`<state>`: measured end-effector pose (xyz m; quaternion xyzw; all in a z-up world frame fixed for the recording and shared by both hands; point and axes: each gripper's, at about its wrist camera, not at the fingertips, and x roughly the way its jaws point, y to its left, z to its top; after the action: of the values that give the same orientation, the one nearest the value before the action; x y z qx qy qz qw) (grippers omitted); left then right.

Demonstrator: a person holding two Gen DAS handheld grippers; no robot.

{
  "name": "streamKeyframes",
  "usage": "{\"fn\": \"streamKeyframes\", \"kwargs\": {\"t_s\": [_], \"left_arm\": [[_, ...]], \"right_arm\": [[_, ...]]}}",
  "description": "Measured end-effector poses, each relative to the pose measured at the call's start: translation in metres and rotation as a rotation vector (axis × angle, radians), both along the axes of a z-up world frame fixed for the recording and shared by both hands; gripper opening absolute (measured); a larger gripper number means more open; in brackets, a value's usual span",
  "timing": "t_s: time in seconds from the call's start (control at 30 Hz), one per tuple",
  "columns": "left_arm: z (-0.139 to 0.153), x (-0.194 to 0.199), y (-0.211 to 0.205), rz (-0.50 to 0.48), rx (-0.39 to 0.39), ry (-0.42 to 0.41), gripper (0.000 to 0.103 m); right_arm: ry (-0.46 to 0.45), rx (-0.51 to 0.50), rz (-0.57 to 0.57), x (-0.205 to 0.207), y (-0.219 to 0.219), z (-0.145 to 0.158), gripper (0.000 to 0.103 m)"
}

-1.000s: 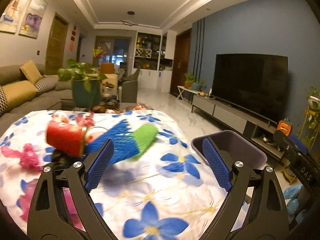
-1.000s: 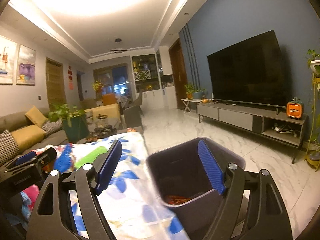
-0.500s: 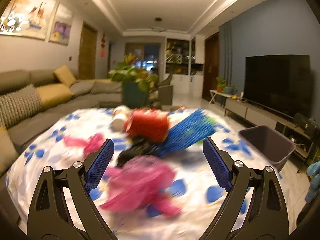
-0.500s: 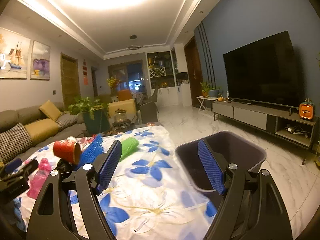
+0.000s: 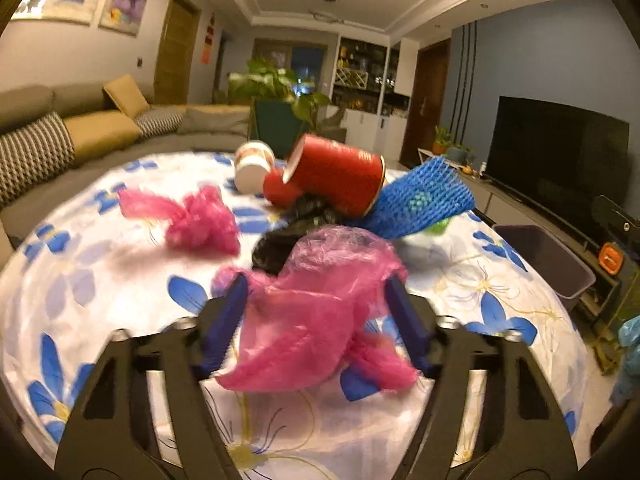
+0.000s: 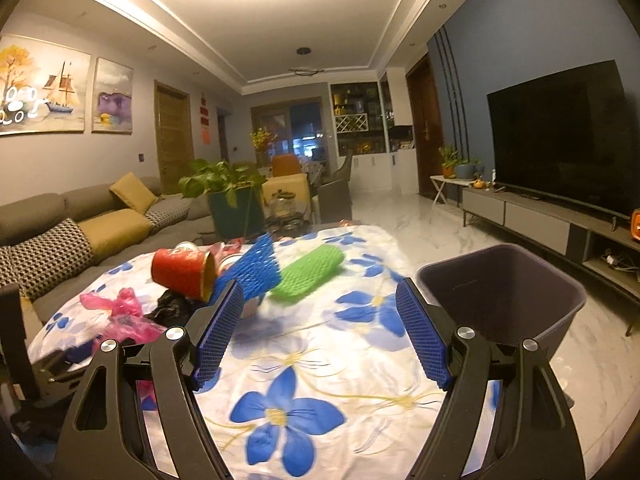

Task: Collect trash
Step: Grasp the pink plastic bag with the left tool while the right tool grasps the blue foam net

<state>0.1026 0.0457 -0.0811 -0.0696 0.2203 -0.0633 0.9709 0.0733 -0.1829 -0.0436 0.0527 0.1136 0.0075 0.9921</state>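
Note:
A crumpled pink plastic bag [image 5: 320,300] lies on the flowered tablecloth [image 5: 100,280], and my left gripper [image 5: 316,292] has closed in on it from both sides, pads against the plastic. Behind it sit a black bag [image 5: 280,244], a tipped red cup [image 5: 336,172], a white cup [image 5: 254,166], a blue foam net [image 5: 420,200] and another pink bag [image 5: 196,220]. My right gripper [image 6: 320,300] hangs open over the table, holding nothing. The green foam net [image 6: 308,272] lies ahead of it, and the dark bin [image 6: 500,292] stands to its right.
The bin [image 5: 540,256] stands off the table's right edge, on the marble floor. A sofa [image 5: 80,136] runs along the left, a potted plant [image 5: 276,92] stands beyond the table, and a TV cabinet [image 6: 540,216] lines the right wall.
My left gripper swung left from the bin side to the trash pile, came down over the pink bag and narrowed its jaws on it. My right gripper drew back from the bin toward the table.

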Motion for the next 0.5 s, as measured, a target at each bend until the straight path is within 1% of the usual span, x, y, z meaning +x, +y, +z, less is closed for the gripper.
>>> {"fn": "streamKeyframes", "kwargs": {"t_s": [0.07,0.1,0.17,0.2,0.27,0.37,0.47,0.5], "left_arm": [[-0.005,0.003,0.003,-0.016,-0.027,0.023,0.037],[-0.007,0.004,0.004,-0.022,-0.039,0.032,0.033],[-0.009,0.004,0.006,-0.025,-0.050,0.035,0.019],[-0.009,0.004,0.007,-0.026,-0.050,0.032,0.016],[-0.007,0.003,0.008,-0.026,-0.048,0.024,0.006],[0.000,-0.002,0.014,-0.014,-0.066,0.000,0.005],[0.013,-0.005,0.028,0.022,-0.091,-0.029,0.005],[0.017,-0.005,0.031,0.037,-0.088,-0.040,0.005]], "right_arm": [[0.012,0.006,0.012,0.005,0.005,-0.002,0.077],[0.015,0.007,0.016,0.006,0.007,-0.003,0.077],[0.025,0.009,0.026,0.011,0.011,-0.005,0.077],[0.028,0.010,0.029,0.014,0.013,-0.006,0.077],[0.031,0.009,0.034,0.019,0.016,-0.007,0.077],[0.034,0.000,0.037,0.026,0.018,-0.007,0.076],[0.042,-0.019,0.042,0.038,0.021,-0.009,0.073],[0.043,-0.022,0.044,0.041,0.022,-0.010,0.073]]}}
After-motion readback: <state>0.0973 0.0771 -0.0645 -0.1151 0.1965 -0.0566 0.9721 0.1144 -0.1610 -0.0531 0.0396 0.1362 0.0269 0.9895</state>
